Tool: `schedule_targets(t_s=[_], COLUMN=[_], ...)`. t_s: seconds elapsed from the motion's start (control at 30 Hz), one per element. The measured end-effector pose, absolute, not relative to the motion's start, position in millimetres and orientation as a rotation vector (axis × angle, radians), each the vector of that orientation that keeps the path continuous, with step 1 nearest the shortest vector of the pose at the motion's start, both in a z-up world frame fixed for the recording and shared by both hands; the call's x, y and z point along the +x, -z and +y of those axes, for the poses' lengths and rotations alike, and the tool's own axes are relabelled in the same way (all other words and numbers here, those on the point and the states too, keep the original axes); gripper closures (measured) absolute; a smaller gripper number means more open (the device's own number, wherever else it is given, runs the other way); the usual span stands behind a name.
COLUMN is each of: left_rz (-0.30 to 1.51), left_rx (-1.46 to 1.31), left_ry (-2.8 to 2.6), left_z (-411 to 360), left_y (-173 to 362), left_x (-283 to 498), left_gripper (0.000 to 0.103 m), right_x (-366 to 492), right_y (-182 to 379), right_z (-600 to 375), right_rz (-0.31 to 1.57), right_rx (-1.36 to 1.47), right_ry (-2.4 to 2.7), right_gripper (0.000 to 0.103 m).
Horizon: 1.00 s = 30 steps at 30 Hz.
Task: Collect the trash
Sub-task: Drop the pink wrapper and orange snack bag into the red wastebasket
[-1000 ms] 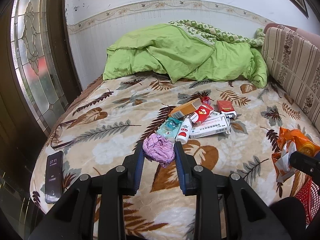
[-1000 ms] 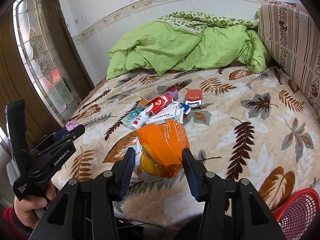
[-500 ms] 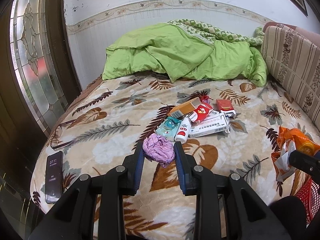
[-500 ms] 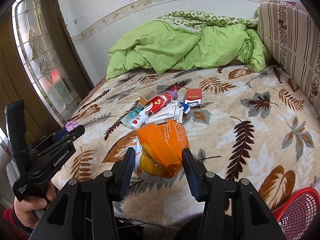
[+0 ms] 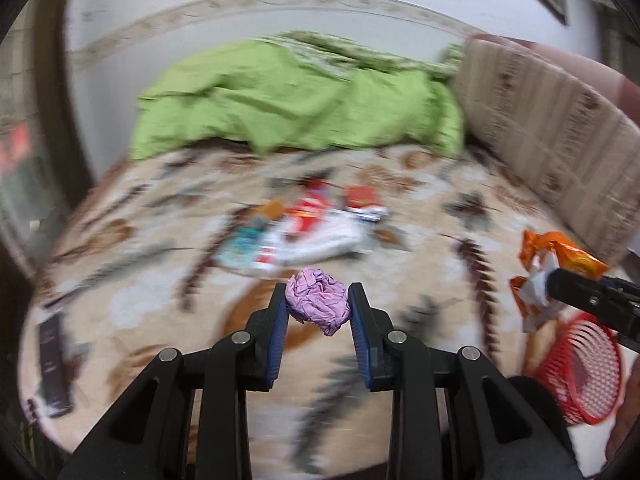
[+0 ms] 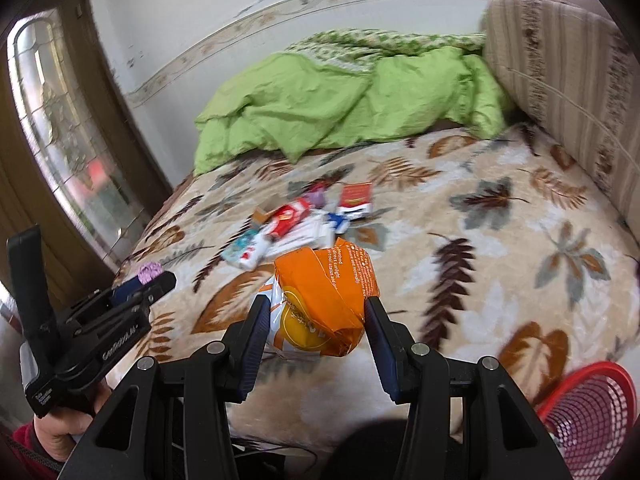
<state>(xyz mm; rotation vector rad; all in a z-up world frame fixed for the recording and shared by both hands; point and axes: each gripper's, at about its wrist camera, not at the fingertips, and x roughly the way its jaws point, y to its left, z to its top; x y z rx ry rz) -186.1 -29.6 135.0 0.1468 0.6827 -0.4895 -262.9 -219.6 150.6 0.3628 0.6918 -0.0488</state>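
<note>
Our left gripper pinches a purple paper wad; our right gripper clamps an orange bag above the bed

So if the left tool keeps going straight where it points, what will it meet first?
Probably the heap of small packets and boxes lying on the leaf-patterned blanket, just beyond the crumpled purple wrapper that the left tool holds. The picture is blurred, so depth is uncertain.

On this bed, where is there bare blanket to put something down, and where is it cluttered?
Free: the wide stretch of blanket between the pile of boxes and packets and the striped cushion, and the near left part between that pile and the phone. Crowded: the bed's middle, and its head under the green quilt.
</note>
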Motion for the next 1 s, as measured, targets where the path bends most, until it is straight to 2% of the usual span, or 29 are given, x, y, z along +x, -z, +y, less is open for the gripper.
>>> schedule_targets(t_s=[0.47, 0.7, 0.77, 0.83, 1.0], left_rz=[0.876, 0.899, 0.918, 0.927, 0.912], left_rx=[0.205, 0.316, 0.339, 0.356, 0.348], left_ry=[1.090, 1.295, 1.335, 1.334, 1.309], left_z=[-193, -265, -278, -285, -282], left_y=[-122, -116, -111, -107, -108], left_x=[-249, -305, -316, -321, -321], left_gripper=[0.074, 0.074, 0.070, 0.042, 0.039], right_x=[-415, -467, -474, -479, -482], right_y=[-141, -129, -124, -119, -114], right_z=[-358, -398, -402, -407, -412], right_rz=[0.688, 0.687, 0.689, 0.694, 0.694], right_rx=[0.562, 0.656, 0.680, 0.716, 0.744], right_ry=[0.462, 0.574, 0.581, 0.577, 0.584], right_gripper=[0.052, 0.052, 0.051, 0.049, 0.048])
